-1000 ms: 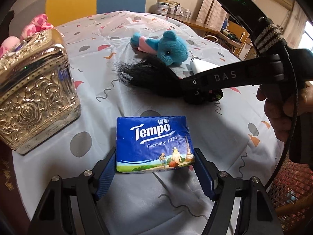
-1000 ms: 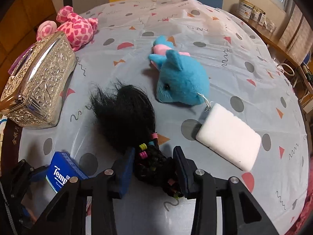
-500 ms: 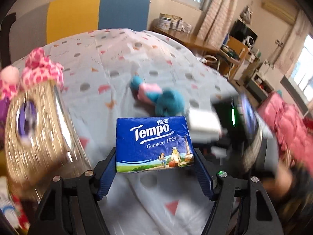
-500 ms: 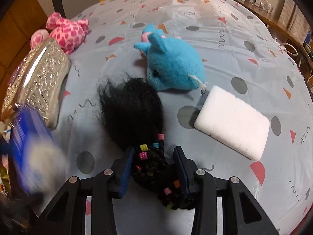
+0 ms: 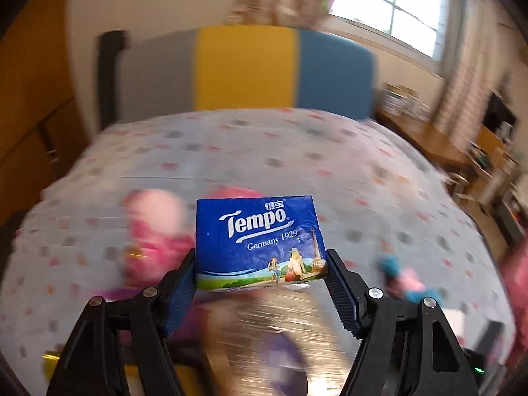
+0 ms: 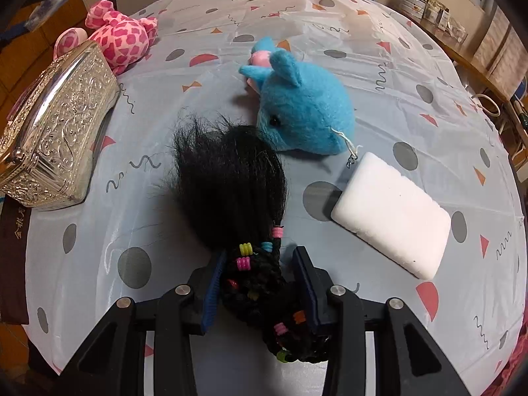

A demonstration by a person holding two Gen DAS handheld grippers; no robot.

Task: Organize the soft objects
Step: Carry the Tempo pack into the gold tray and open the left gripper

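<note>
A: Left gripper [image 5: 260, 280] status?
B: Clamped on the blue tissue pack [image 5: 257, 241], held clear above the table [image 5: 297, 151]; background blurred.
A: Right gripper [image 6: 260, 283]?
B: Closed around the braided, beaded end of the black hairpiece [image 6: 231, 178], which lies on the table.
A: Items beyond?
B: White sponge [image 6: 392, 214] right; blue plush [image 6: 307, 112] behind the hairpiece; silver box [image 6: 56, 132] left; pink plush [image 6: 122, 39] farthest.

In the left wrist view, the pink plush toy [image 5: 155, 231] and the patterned cloth-covered surface [image 5: 297, 165] are motion-blurred; the embossed silver metal box [image 6: 49, 138] is cut off by the right wrist view's left edge.
</note>
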